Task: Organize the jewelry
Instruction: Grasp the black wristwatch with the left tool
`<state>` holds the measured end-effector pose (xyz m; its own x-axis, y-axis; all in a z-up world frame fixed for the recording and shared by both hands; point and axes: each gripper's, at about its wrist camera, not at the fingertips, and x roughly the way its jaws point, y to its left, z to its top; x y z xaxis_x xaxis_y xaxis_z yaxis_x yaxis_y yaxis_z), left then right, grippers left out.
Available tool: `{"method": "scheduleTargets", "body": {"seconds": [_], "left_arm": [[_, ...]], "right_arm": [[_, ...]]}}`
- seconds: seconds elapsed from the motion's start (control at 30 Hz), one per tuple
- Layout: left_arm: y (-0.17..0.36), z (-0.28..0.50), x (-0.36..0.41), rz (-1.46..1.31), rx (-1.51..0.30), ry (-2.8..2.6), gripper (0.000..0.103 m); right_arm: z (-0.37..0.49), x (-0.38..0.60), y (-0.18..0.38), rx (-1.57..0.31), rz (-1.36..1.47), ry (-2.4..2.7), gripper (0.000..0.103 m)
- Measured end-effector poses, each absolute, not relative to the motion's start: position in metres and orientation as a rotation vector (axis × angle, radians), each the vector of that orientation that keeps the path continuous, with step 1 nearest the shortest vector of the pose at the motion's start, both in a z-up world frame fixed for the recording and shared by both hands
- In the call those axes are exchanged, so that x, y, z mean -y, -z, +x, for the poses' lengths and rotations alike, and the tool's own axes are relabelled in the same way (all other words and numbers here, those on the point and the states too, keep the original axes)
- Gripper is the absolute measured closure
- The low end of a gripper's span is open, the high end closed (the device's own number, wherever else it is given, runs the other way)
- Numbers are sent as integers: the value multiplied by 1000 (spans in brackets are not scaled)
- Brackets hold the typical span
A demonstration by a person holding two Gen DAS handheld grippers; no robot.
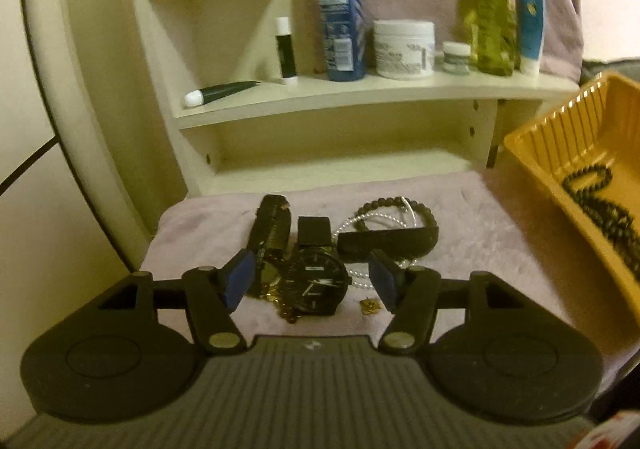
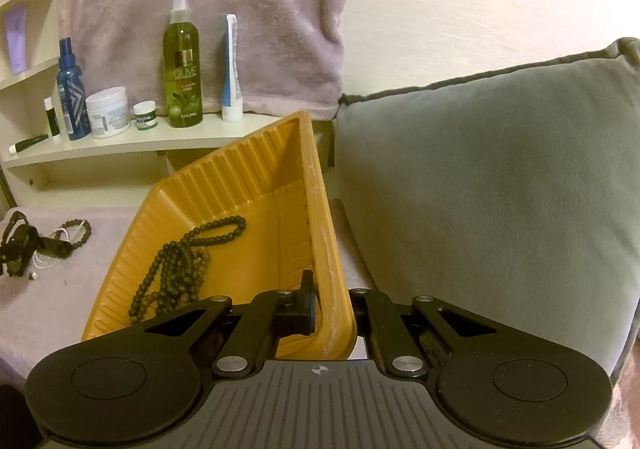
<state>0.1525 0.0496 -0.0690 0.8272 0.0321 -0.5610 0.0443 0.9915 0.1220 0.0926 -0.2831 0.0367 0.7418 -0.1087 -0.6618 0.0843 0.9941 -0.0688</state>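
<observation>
The left gripper (image 1: 312, 281) hung wide open over the black watch (image 1: 318, 283) mid-blanket, empty. The right gripper (image 2: 334, 313) pinched the near rim of the yellow tray (image 2: 240, 185), which held black beads (image 2: 180, 265). Likely next: closing squarely on the watch.

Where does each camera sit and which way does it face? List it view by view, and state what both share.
Left wrist: on the left tongs, open, looking forward over a black watch and bracelets toward the shelf; only its own fingers show.
Right wrist: on the right tongs, shut on the yellow tray rim, facing the grey cushion.
Shared: tray, black bead necklace, shelf bottles, jewelry pile.
</observation>
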Motion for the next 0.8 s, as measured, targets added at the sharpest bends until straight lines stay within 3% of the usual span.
{"method": "scheduleTargets", "body": {"seconds": [0.4, 0.8], "left_arm": [[95, 162, -48, 174, -620, -25, 44], [95, 165, -43, 189, -629, -3, 61]], "right_arm": [[92, 282, -38, -731, -46, 100, 98], [93, 282, -38, -731, -47, 101, 98]]}}
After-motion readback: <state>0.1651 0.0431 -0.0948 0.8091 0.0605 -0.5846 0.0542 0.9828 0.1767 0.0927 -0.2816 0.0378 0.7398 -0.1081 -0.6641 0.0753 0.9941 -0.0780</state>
